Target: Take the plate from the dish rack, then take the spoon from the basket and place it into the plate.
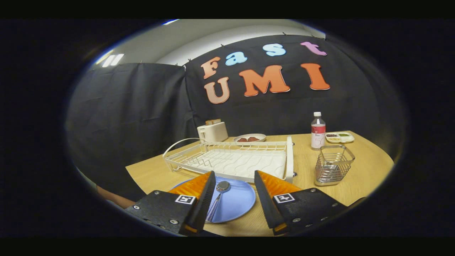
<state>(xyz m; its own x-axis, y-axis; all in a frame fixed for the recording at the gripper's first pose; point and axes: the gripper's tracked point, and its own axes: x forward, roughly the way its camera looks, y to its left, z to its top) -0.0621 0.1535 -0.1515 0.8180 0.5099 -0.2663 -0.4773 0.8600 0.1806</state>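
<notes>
Hovering low over the bench [355,167], my gripper [234,197] has its jaws spread wide, holding nothing. Between them, in the lower middle of the frame, the spoon [217,199] lies in the blue plate [238,202], just before the empty dish rack [231,161]; the wire basket [333,165] stands at right. I judge the spoon light, stiff and slick, best pinched across its handle; the plate is probably rigid, taken by its rim.
</notes>
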